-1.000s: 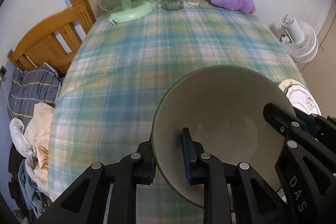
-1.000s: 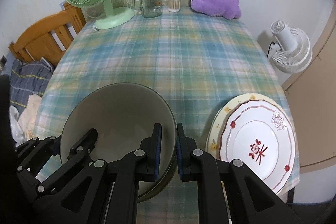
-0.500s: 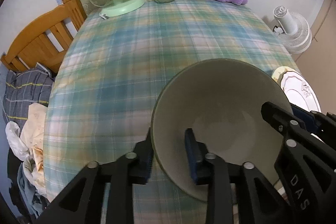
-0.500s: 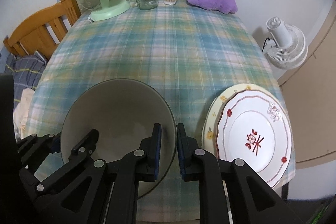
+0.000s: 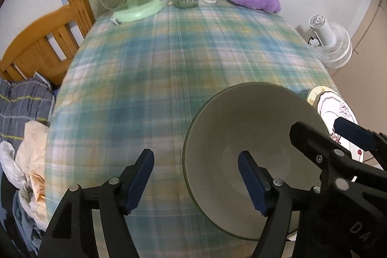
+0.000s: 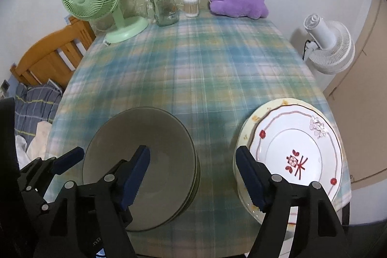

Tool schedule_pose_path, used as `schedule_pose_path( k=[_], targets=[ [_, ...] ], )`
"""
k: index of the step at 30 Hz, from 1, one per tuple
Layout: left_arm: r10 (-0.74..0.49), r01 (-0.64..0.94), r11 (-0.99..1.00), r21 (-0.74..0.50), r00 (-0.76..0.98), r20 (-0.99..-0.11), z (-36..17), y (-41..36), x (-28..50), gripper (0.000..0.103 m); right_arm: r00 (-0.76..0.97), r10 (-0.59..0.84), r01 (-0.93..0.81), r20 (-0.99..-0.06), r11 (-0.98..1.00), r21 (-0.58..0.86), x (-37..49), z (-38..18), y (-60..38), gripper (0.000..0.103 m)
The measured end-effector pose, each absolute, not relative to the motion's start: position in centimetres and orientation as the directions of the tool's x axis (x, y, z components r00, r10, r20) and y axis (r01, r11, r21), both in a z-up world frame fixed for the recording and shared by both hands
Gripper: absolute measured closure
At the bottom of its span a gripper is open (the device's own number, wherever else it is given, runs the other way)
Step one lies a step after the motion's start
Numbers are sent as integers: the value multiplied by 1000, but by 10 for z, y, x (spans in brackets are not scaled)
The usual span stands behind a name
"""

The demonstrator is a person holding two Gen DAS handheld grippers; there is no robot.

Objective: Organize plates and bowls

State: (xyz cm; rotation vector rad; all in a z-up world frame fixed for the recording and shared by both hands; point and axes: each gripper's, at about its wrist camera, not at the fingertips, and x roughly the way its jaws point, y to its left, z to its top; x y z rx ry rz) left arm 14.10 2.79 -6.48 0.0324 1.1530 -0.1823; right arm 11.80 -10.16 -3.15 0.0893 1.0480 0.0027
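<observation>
A grey-green bowl (image 5: 256, 137) (image 6: 154, 137) rests nested on another bowl of the same kind near the table's front edge; the stacked rims show in the right wrist view. My left gripper (image 5: 196, 177) is open, its jaws astride the bowl's left rim without touching it. My right gripper (image 6: 192, 177) is open, its jaws astride the bowl's right rim. To the right, a white plate with red flowers (image 6: 297, 151) (image 5: 338, 117) lies on a larger cream plate (image 6: 246, 134).
The plaid tablecloth (image 6: 205, 64) covers the table. At the back stand a green fan (image 6: 96, 4), a glass jar (image 6: 164, 6), a cotton swab box (image 6: 191, 6) and a purple plush (image 6: 237, 1). A wooden bed frame (image 5: 41, 45) is left, a white fan (image 6: 326, 45) right.
Both grippers were shut on the bowl's rim, left and right; both have opened and let it go. The bowl now sits in the stack.
</observation>
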Motion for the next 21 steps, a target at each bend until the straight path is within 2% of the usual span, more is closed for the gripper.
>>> schedule_pose_path(
  k=[11,19,21],
  targets=[
    [-193,118,980,-162,335,-922,-90,26,149,28,422,153,41,-893,981,187,135,-65,-111,27],
    [-166,155,981,-116,363,-917,-90,18,154,24,370,235,91,-899,954,287,146,-89,-122,27],
    [-156,168,981,-99,370,-916,-90,15,154,24,365,251,87,-896,949,301,148,-91,-122,31]
  ],
)
